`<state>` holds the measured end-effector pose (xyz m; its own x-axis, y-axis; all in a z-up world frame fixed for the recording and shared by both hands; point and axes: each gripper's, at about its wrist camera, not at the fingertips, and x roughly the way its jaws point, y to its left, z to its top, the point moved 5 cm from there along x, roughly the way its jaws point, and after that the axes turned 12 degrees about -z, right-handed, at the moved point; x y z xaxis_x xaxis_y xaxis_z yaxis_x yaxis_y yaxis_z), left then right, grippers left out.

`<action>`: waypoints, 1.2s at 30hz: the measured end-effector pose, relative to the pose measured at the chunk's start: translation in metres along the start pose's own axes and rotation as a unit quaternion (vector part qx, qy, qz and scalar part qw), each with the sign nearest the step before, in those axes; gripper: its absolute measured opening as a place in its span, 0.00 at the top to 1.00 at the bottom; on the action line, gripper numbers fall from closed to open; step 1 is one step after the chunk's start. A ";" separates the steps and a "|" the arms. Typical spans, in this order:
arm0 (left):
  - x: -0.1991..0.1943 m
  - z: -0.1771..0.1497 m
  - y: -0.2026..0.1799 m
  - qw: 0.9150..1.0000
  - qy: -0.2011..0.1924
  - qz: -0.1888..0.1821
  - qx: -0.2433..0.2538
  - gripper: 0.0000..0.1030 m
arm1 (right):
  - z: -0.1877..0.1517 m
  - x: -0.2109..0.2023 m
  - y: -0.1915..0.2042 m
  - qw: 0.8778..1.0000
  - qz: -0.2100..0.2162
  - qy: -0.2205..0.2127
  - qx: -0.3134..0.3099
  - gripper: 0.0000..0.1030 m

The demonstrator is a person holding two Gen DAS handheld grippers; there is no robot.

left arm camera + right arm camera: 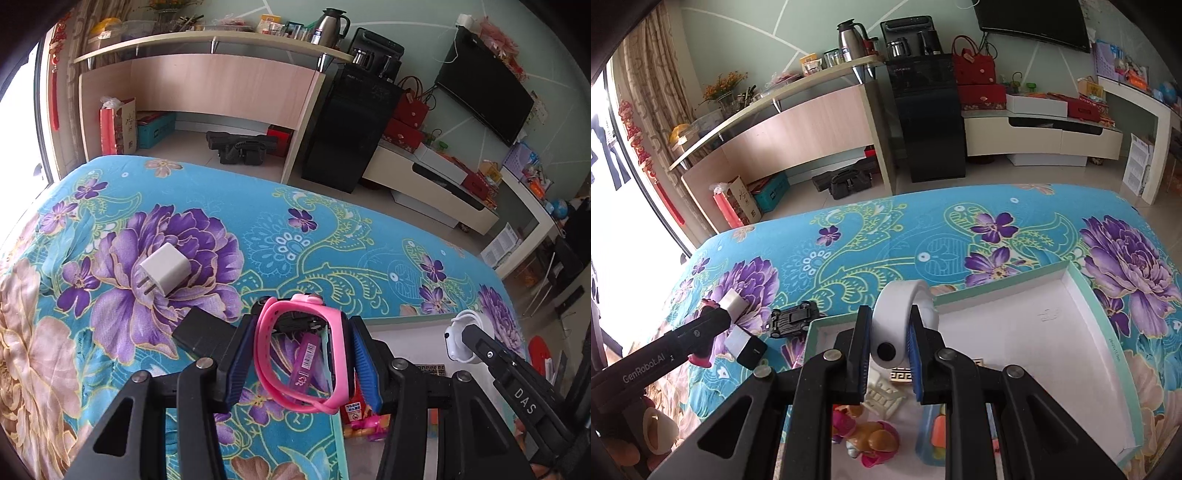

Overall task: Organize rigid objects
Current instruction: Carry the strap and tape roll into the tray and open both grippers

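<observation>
Both views ride on hand-held grippers, each looking forward and steeply down along its own fingers onto the cloth (303, 229), with the room's far wall behind. The left view sits close over the cloth's left part and faces the desk (207, 85). The right view hangs close above the box (1082, 325). Both share the charger (164, 268), the desk, the cabinet (931, 122) and each other's gripper tips.
</observation>
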<state>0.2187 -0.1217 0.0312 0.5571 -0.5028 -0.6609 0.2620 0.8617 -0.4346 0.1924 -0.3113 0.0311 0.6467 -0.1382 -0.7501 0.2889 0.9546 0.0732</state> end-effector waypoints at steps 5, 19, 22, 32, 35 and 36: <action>0.022 -0.012 -0.041 0.998 0.024 -0.030 0.040 0.48 | -0.001 0.005 -0.034 0.999 -0.026 0.010 0.028 0.82; 0.064 -0.053 -0.112 0.987 0.098 -0.056 0.113 0.48 | -0.012 0.021 -0.085 0.994 -0.072 0.044 0.070 0.82; 0.067 -0.056 -0.114 0.986 0.105 -0.055 0.116 0.48 | -0.016 0.025 -0.084 0.994 -0.070 0.054 0.064 0.82; 0.065 -0.058 -0.114 0.985 0.115 -0.054 0.116 0.42 | -0.017 0.027 -0.082 0.993 -0.076 0.062 0.058 0.79; 0.060 -0.054 -0.114 0.986 0.108 -0.054 0.119 0.40 | -0.015 0.025 -0.080 0.994 -0.078 0.059 0.056 0.66; 0.058 -0.053 -0.113 0.986 0.105 -0.054 0.119 0.40 | -0.014 0.024 -0.080 0.994 -0.079 0.057 0.058 0.62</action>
<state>0.1798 -0.2521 0.0099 0.3472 -0.5737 -0.7419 0.5017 0.7819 -0.3699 0.1743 -0.3875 -0.0021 0.5050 -0.2460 -0.8273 0.4630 0.8862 0.0191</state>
